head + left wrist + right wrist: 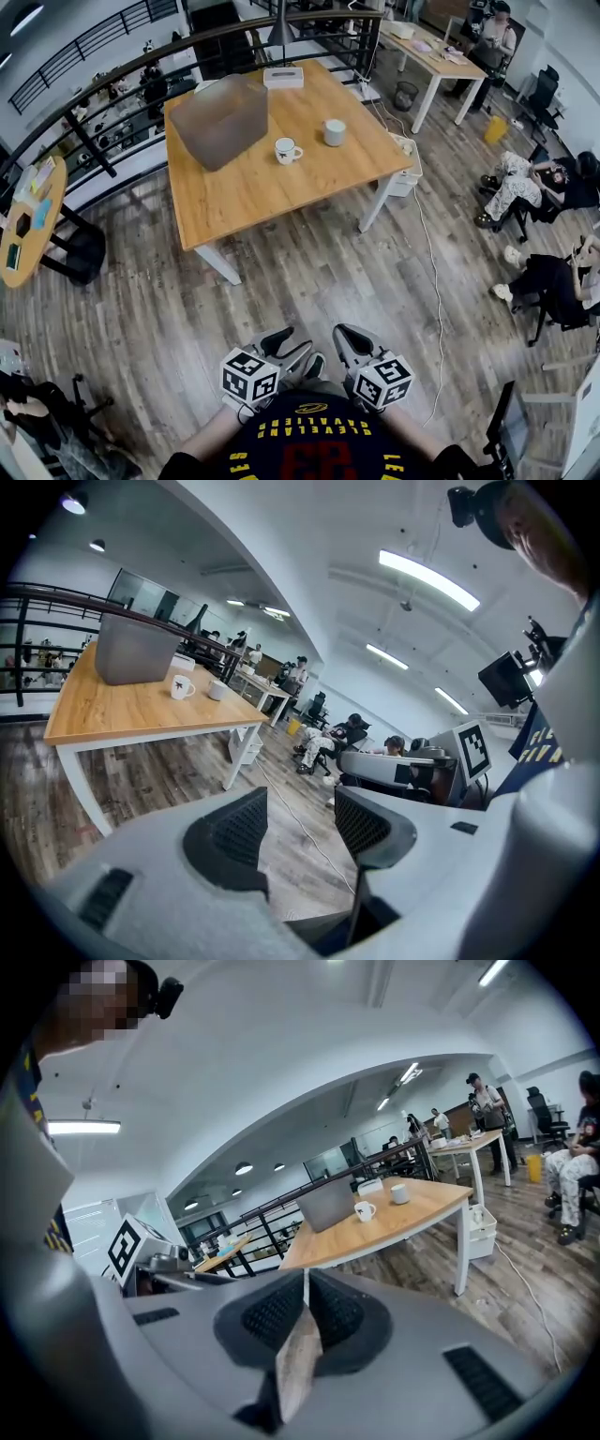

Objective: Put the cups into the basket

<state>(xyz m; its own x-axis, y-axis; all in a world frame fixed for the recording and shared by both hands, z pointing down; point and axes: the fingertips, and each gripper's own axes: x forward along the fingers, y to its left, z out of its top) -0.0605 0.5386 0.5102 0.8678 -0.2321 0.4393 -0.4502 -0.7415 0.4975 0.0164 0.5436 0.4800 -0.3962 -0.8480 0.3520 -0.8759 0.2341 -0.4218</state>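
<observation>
This is an open office: a wooden surface point(253, 187) and another desk point(441, 58) stand on a plank floor point(309, 281), people point(520, 183) sit beside black office chairs point(547, 86), and long lamps point(436, 580) cross the ceiling point(309, 536).

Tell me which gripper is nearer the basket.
Left, slightly. Both are far from the basket, held short of the table: the left gripper more toward the basket's side, the right gripper beside it, further right.

On one tabletop point(244, 192) stand two cups, a mug point(287, 150) and a plain cup point(335, 132), with one basket point(223, 120) and one tissue box point(282, 77). Two other tables stand apart from it, a round table point(37, 220) and a long table point(441, 58). Two claws show: the left claw point(300, 803) and the right claw point(307, 1283).
</observation>
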